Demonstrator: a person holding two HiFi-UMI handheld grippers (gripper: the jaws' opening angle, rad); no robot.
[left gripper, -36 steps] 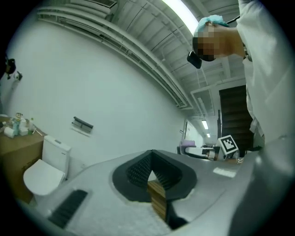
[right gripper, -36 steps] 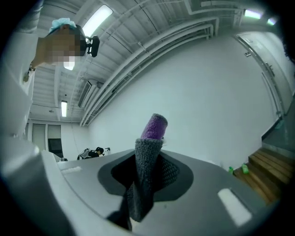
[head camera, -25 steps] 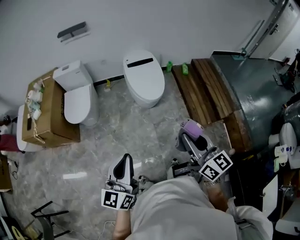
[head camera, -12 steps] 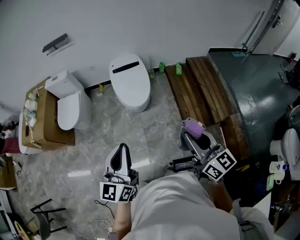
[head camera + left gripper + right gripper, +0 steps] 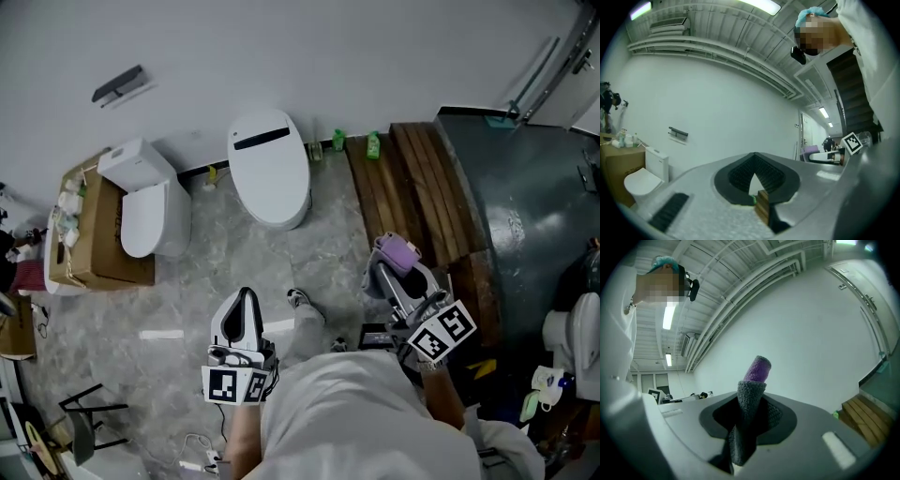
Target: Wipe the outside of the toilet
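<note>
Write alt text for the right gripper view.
The right gripper is shut on a grey and purple cloth, pointing at a white wall. Wooden planks lie at lower right.

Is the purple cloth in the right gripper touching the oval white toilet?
Apart. The head view shows a wide stretch of bare floor between the purple cloth and the oval toilet.

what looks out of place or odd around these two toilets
Nothing spilled or broken shows. The oddest thing is the open brown cardboard box of small items standing right beside the smaller white toilet, crowding its side. Brown wooden planks also lie on the floor beside the larger oval white toilet.
</note>
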